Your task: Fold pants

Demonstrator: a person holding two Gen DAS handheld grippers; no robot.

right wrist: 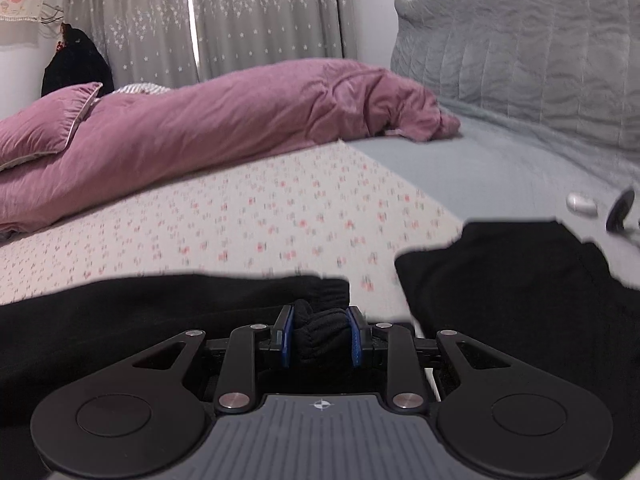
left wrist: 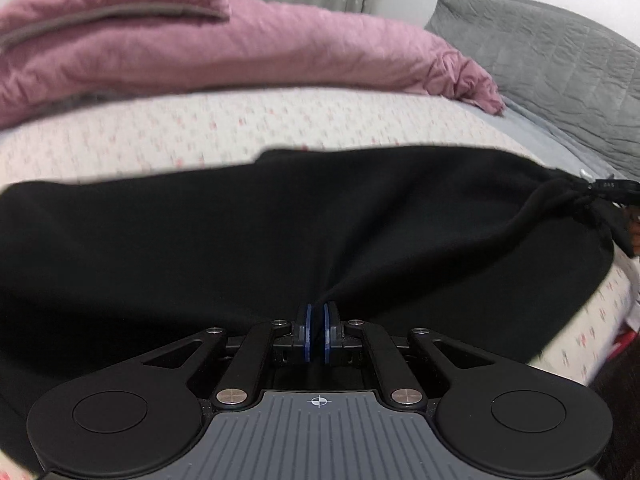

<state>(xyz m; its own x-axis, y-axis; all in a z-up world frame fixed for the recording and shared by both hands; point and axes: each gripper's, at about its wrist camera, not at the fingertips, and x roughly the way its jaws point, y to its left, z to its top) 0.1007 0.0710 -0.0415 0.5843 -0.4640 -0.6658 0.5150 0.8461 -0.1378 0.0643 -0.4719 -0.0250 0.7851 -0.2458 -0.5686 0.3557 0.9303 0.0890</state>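
Black pants (left wrist: pixel 240 232) lie spread across the flowered bed sheet (left wrist: pixel 200 128). My left gripper (left wrist: pixel 318 316) is shut on a pinch of the pants' near edge, the cloth pulled into a taut fold toward the upper right. There the right gripper (left wrist: pixel 612 188) shows at the frame edge, holding the bunched fabric. In the right wrist view my right gripper (right wrist: pixel 320 330) is shut on a thick ribbed cuff or waistband of the pants (right wrist: pixel 160 308). Another part of the pants (right wrist: pixel 520 280) lies to the right.
A pink duvet (right wrist: pixel 200 136) and pink pillow (right wrist: pixel 44 120) lie along the far side of the bed. A grey quilted headboard cover (right wrist: pixel 520 52) stands at the right. A small white object (right wrist: pixel 580 202) and a dark round object (right wrist: pixel 620 210) rest on the grey sheet (right wrist: pixel 480 168).
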